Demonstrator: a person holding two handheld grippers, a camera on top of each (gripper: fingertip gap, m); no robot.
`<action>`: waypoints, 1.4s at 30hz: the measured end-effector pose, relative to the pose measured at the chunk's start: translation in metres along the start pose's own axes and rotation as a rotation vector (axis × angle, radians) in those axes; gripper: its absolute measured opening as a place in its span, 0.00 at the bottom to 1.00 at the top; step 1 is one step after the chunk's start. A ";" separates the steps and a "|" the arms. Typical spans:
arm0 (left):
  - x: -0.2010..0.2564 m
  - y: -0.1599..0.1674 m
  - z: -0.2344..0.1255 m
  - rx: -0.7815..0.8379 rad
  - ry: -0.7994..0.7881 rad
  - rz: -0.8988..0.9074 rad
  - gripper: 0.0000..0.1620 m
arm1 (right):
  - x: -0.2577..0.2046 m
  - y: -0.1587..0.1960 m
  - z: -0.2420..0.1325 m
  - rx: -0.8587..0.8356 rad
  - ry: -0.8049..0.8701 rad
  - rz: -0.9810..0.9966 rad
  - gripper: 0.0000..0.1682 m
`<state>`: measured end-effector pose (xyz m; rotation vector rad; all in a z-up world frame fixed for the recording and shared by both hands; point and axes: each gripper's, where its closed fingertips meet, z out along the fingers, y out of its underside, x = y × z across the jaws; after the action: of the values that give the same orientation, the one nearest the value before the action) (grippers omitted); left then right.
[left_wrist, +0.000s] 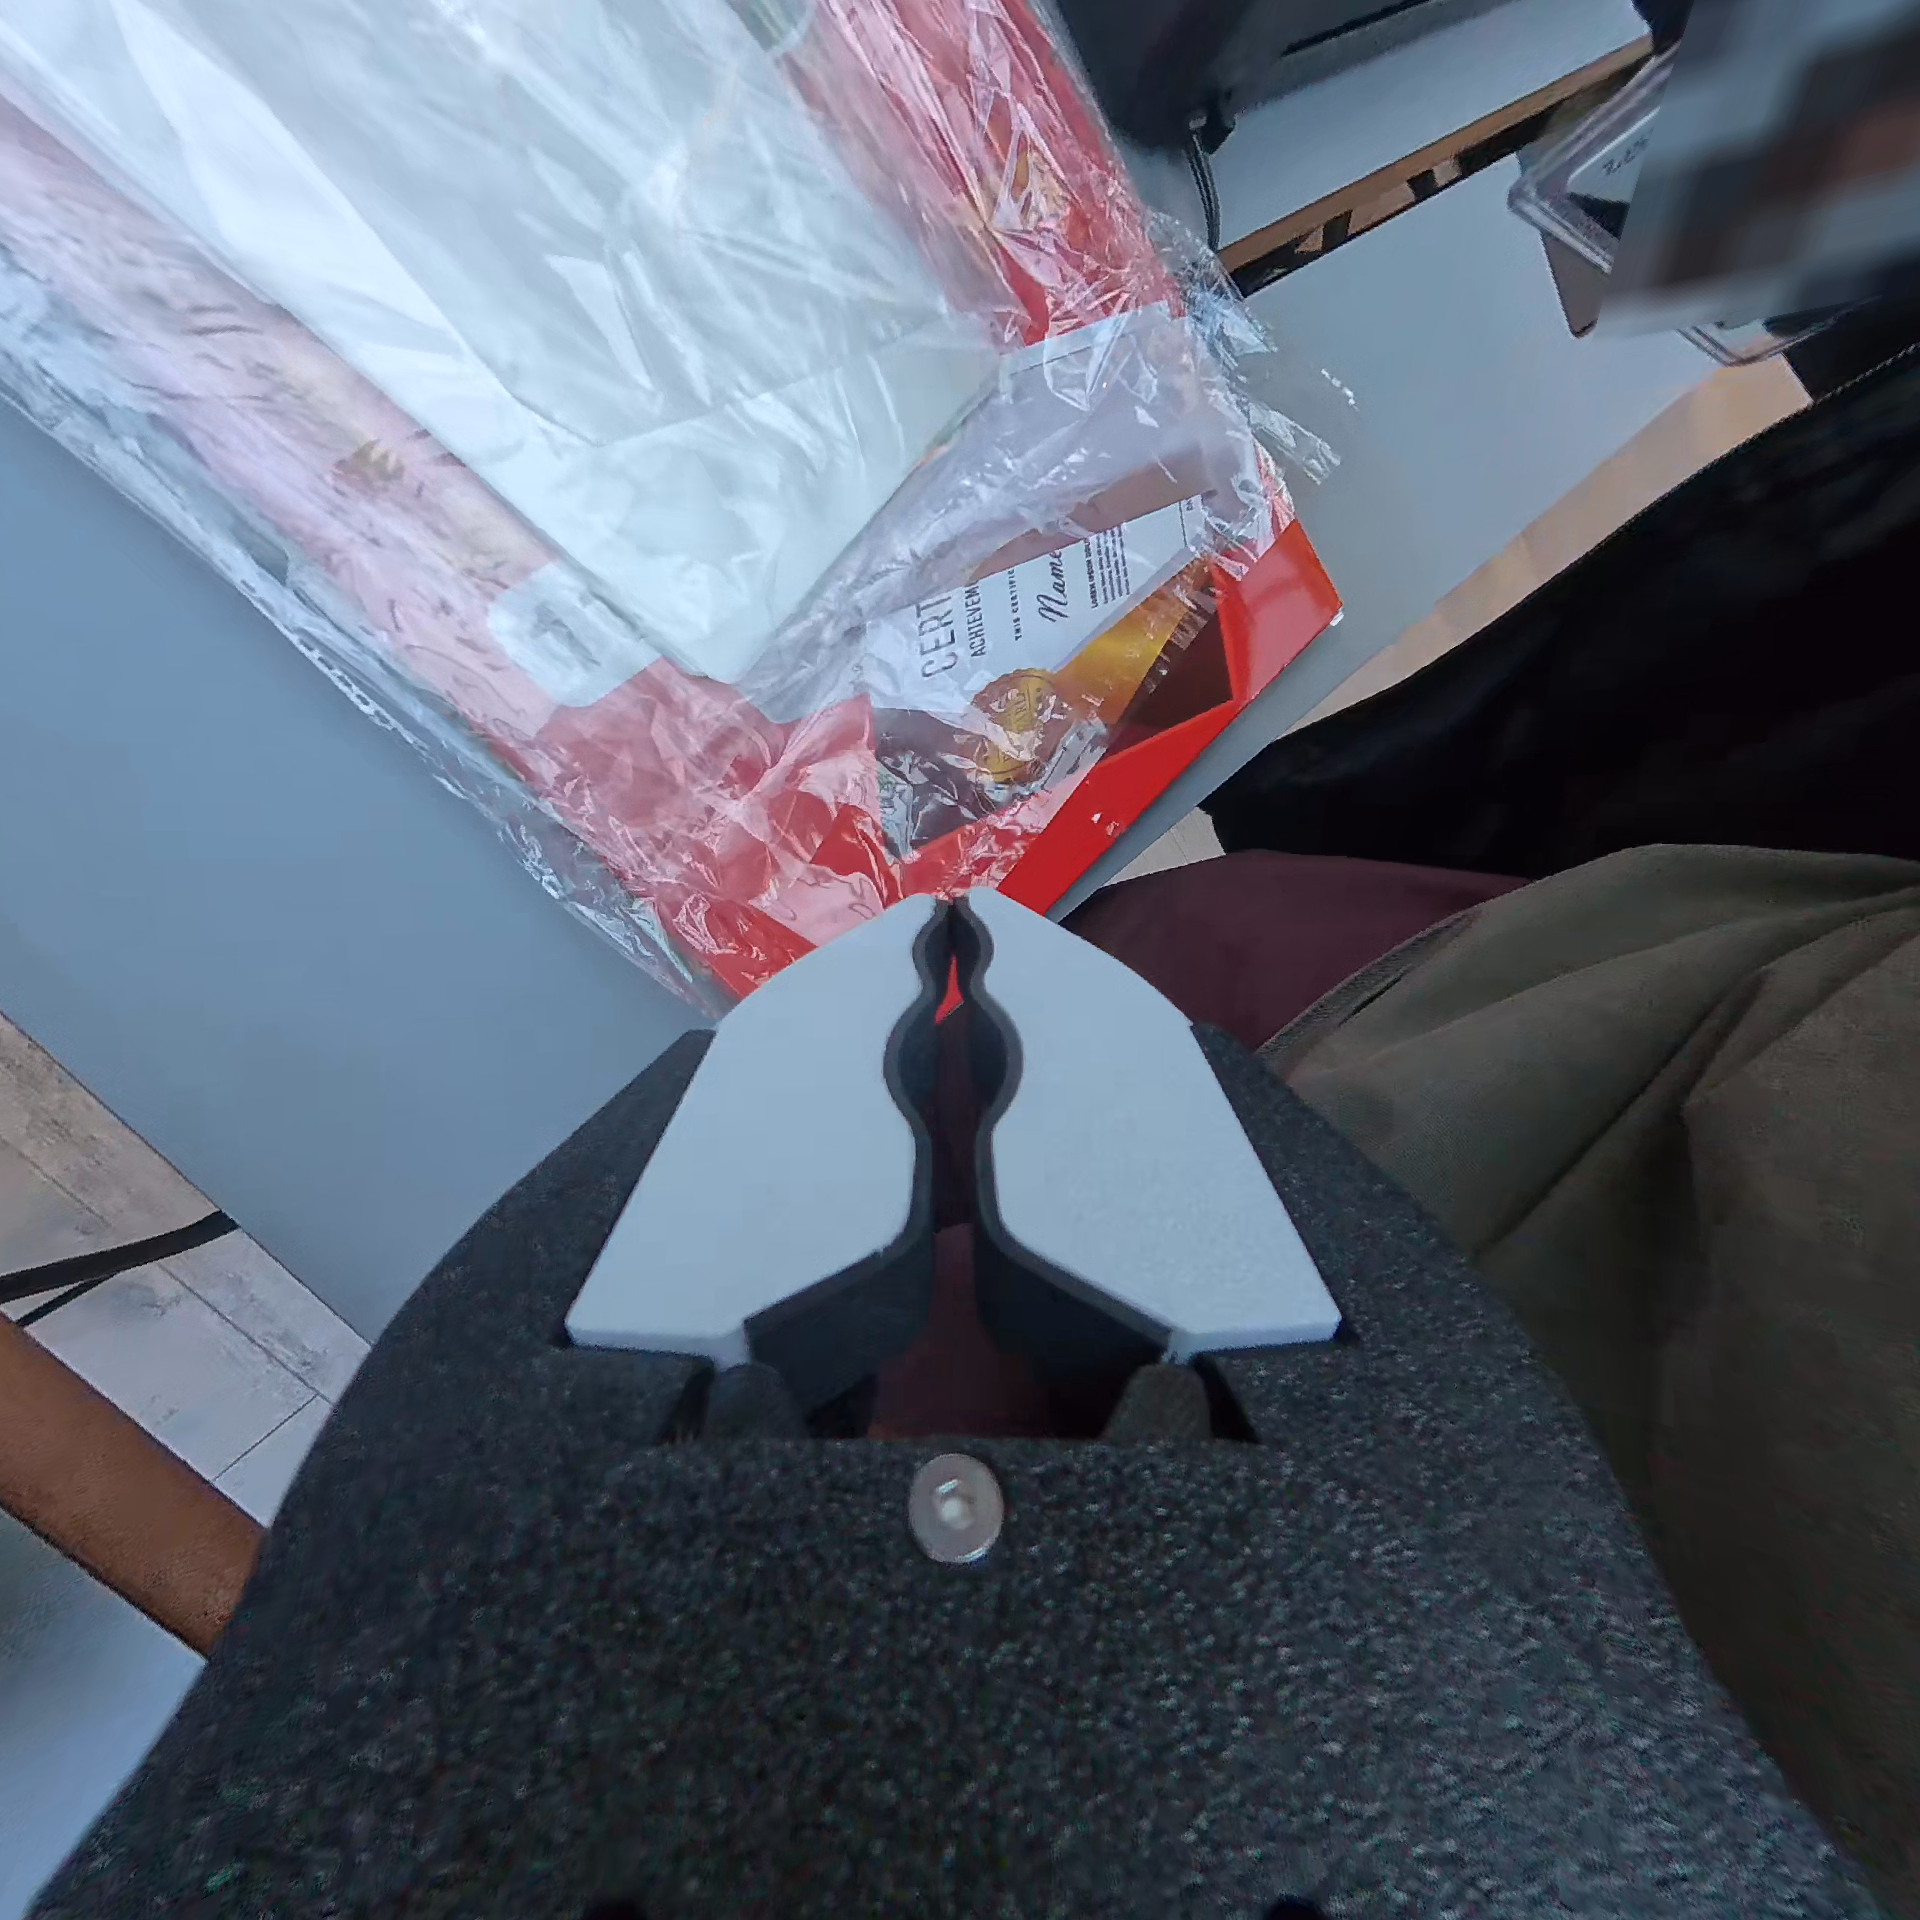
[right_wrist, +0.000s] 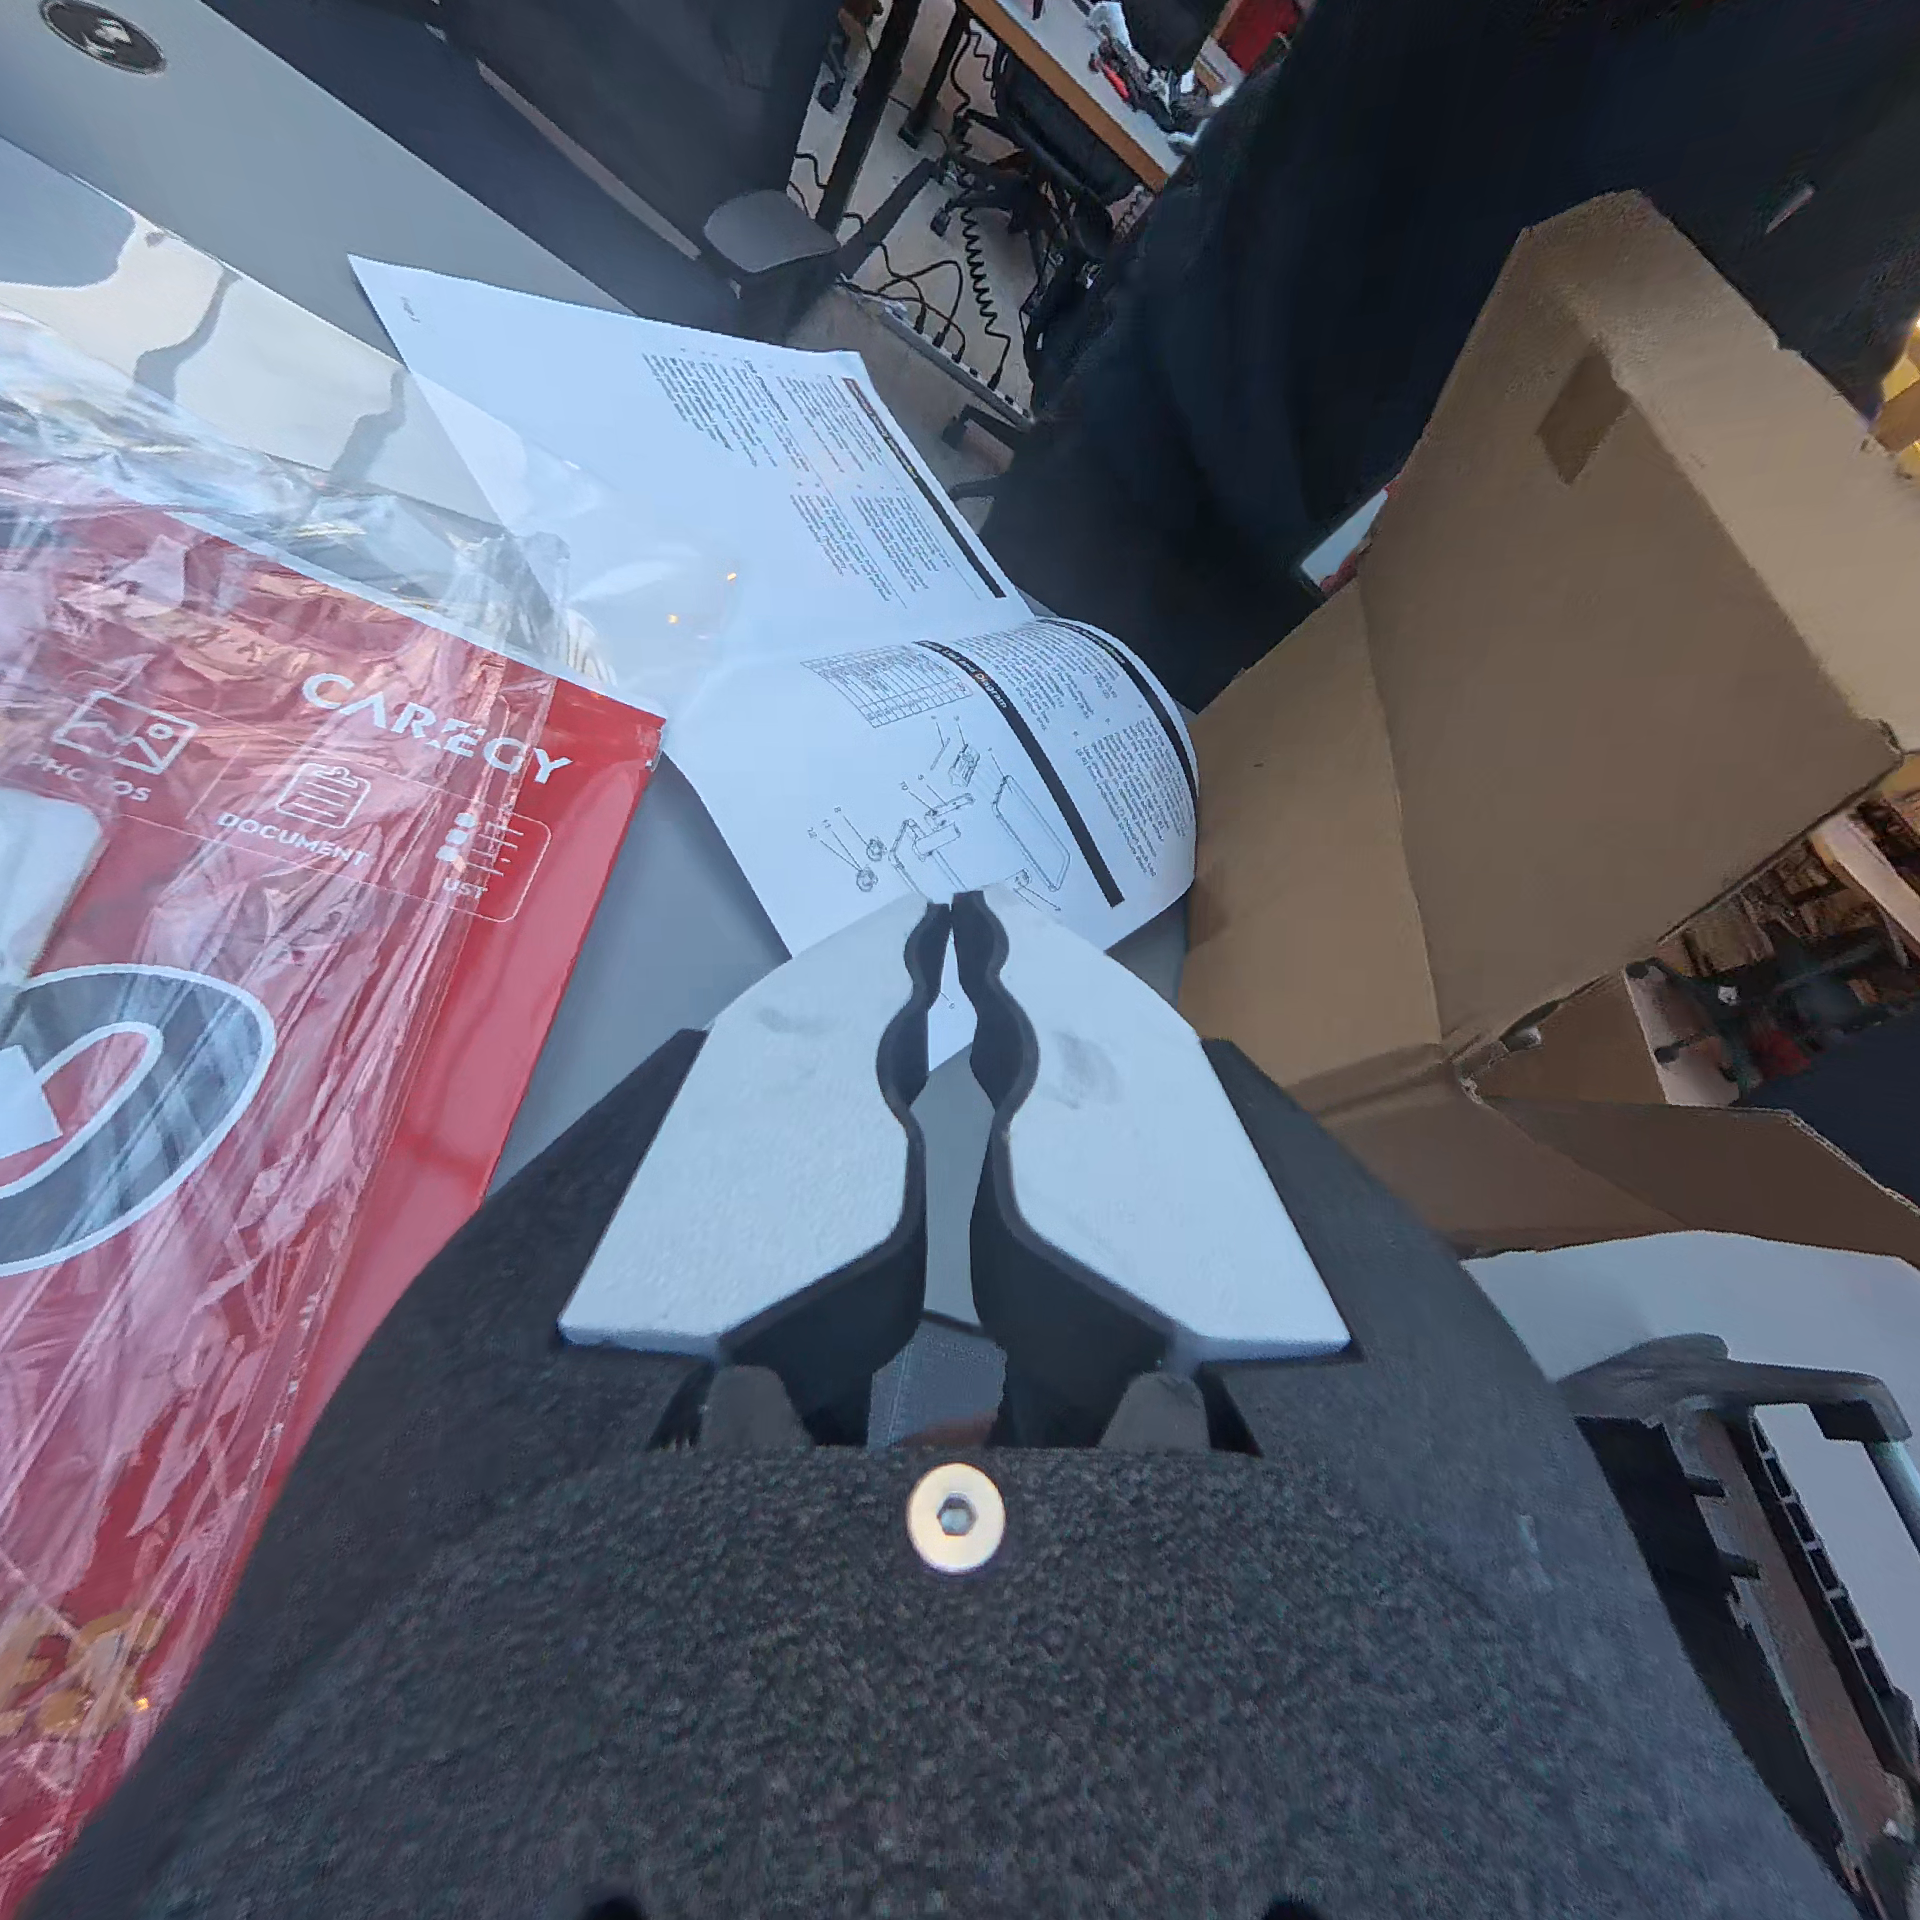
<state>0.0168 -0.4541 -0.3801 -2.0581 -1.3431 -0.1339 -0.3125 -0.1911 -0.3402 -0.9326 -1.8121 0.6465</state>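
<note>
A red flat box (left_wrist: 1174, 769) wrapped in torn clear plastic film (left_wrist: 1122, 447) lies on a grey table (left_wrist: 260, 831), with a white flat item (left_wrist: 499, 312) on top of it. My left gripper (left_wrist: 951, 912) is shut, its tips at the box's near edge by a corner; I cannot tell if it pinches film. In the right wrist view the red box (right_wrist: 312, 935) lies at left and a white printed instruction sheet (right_wrist: 883, 675) beside it. My right gripper (right_wrist: 951, 902) is shut, its tips over the sheet's near edge.
Brown cardboard boxes (right_wrist: 1558, 644) stand right of the sheet, with a black frame (right_wrist: 1766, 1507) below them. A person's olive clothing (left_wrist: 1662, 1195) and a black garment (left_wrist: 1610, 675) fill the right of the left wrist view. A clear plastic container (left_wrist: 1569, 208) sits at the far right. Spacing between my two grippers at the tips: around 40 centimeters. My left tips are roughly 12 centimeters from the white flat item (left_wrist: 499, 312).
</note>
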 end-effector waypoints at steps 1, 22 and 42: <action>0.000 -0.001 0.001 -0.004 0.003 0.008 0.01 | 0.001 0.001 -0.003 0.000 0.002 0.004 0.03; 0.012 0.003 0.006 -0.042 0.022 0.057 0.00 | 0.008 0.009 -0.032 0.015 -0.001 0.063 0.03; 0.028 0.007 0.012 -0.074 0.053 0.109 0.00 | 0.012 0.020 -0.059 0.023 0.000 0.090 0.03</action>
<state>0.0324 -0.4274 -0.3812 -2.1691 -1.2077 -0.1911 -0.2549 -0.1685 -0.3259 -1.0034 -1.7662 0.7223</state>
